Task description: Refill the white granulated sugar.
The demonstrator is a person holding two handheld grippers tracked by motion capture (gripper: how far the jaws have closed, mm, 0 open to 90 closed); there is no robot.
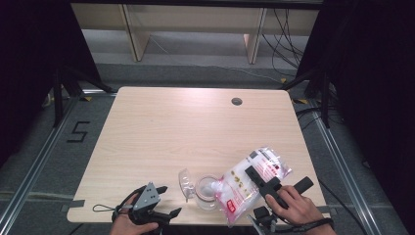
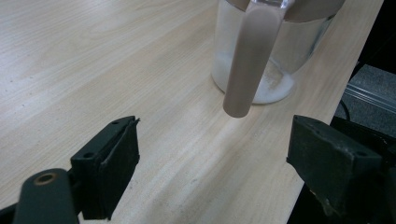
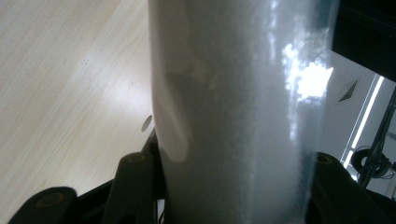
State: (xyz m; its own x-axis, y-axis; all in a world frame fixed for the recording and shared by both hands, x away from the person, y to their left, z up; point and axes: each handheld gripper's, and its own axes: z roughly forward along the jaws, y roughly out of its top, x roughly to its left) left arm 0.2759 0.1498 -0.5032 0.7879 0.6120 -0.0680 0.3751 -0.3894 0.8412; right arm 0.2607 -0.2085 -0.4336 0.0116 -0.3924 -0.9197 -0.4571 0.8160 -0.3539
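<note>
Tilted sugar bag [image 1: 252, 181] over, apparently, jar [image 1: 206, 192]

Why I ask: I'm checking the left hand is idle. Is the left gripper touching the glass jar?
Apart. In the left gripper view the left gripper stands open, with bare table between its jaws and the glass jar ahead.

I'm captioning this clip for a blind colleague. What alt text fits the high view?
Seen from above, the right gripper holds a plastic bag of white powder tilted over an open glass jar near the front edge of a light wooden table. The jar's clear lid hangs open at its left, and the left gripper rests open beside it.
</note>
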